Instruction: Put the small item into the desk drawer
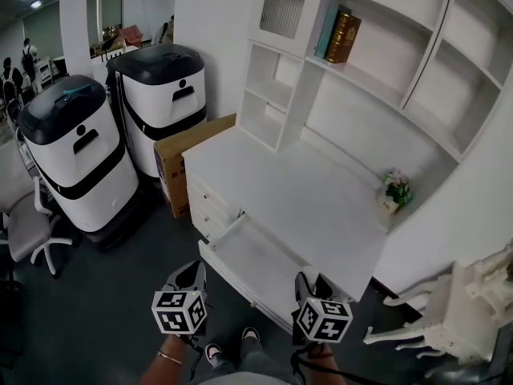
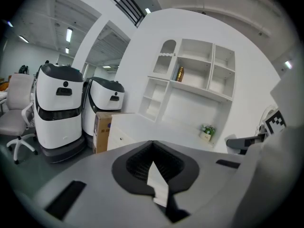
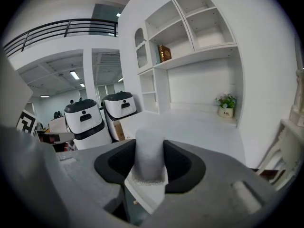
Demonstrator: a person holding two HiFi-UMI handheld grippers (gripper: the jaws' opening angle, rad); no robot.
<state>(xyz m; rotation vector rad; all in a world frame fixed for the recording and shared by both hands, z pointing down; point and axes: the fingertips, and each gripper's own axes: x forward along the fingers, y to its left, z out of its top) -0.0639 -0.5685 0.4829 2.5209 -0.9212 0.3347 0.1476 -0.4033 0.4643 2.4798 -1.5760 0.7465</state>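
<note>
The white desk (image 1: 313, 187) has its top drawer (image 1: 255, 257) pulled open towards me; the drawer's inside looks white and bare. My right gripper (image 1: 309, 285) hovers just off the drawer's near right corner, and in the right gripper view it (image 3: 149, 148) is shut on a small white cylinder-shaped item (image 3: 149, 153) that stands upright between the jaws. My left gripper (image 1: 189, 277) hangs to the left of the drawer front, above the dark floor. In the left gripper view, the left gripper (image 2: 152, 148) has its jaws closed with nothing held.
Two white-and-black machines (image 1: 78, 155) (image 1: 164, 95) and a cardboard box (image 1: 178, 160) stand left of the desk. A small potted plant (image 1: 396, 189) sits at the desk's right back. Books (image 1: 341, 37) are on the hutch shelf. An ornate white chair (image 1: 457, 311) stands at the right.
</note>
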